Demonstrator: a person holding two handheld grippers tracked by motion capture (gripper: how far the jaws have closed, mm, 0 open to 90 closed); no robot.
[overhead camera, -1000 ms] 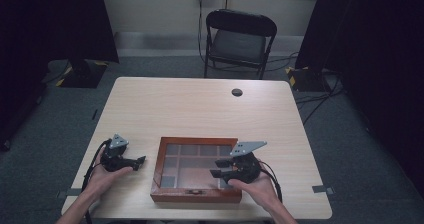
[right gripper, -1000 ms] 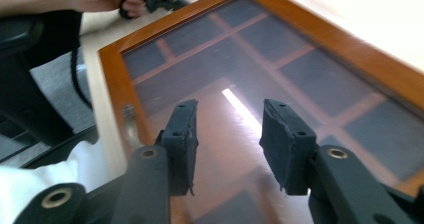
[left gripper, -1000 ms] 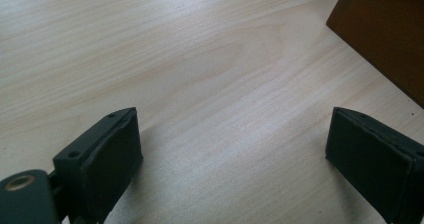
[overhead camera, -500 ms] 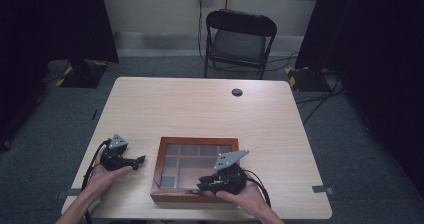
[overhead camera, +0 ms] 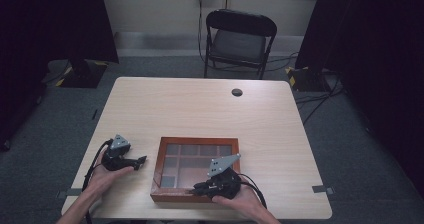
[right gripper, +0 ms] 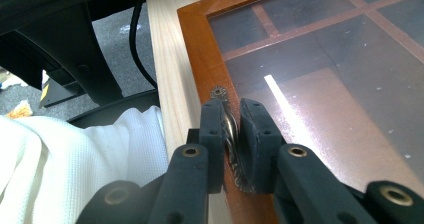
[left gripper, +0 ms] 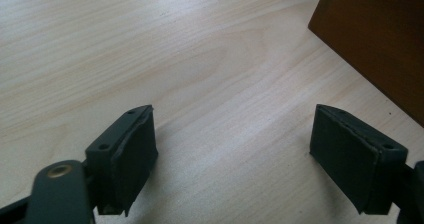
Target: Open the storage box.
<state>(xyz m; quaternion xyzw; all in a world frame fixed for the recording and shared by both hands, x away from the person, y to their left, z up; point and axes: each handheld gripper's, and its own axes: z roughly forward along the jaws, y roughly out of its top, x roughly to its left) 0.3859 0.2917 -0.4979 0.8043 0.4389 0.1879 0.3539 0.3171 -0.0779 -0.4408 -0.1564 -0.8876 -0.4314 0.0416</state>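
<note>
A brown wooden box (overhead camera: 196,140) with a glass lid over several compartments lies near the table's front edge. My right gripper (overhead camera: 196,188) is at its front rim, pointing left. In the right gripper view the gripper (right gripper: 231,114) is shut on a small ornate metal clasp (right gripper: 218,92) fixed to the box frame (right gripper: 197,49). My left gripper (overhead camera: 141,160) rests on the table to the left of the box and points at it. Its jaws (left gripper: 232,149) stand open over bare wood and have just been closing, with nothing between them. A corner of the box (left gripper: 380,39) lies ahead.
The light wooden table (overhead camera: 200,109) has a small round black thing (overhead camera: 237,92) near its far edge. A black folding chair (overhead camera: 240,36) stands behind the table. White cloth (right gripper: 75,159) lies below the table's front edge beside the right gripper.
My right gripper has moved left and down along the box's front rim, and its jaws have closed on the metal clasp. The left hand has stayed where it was.
</note>
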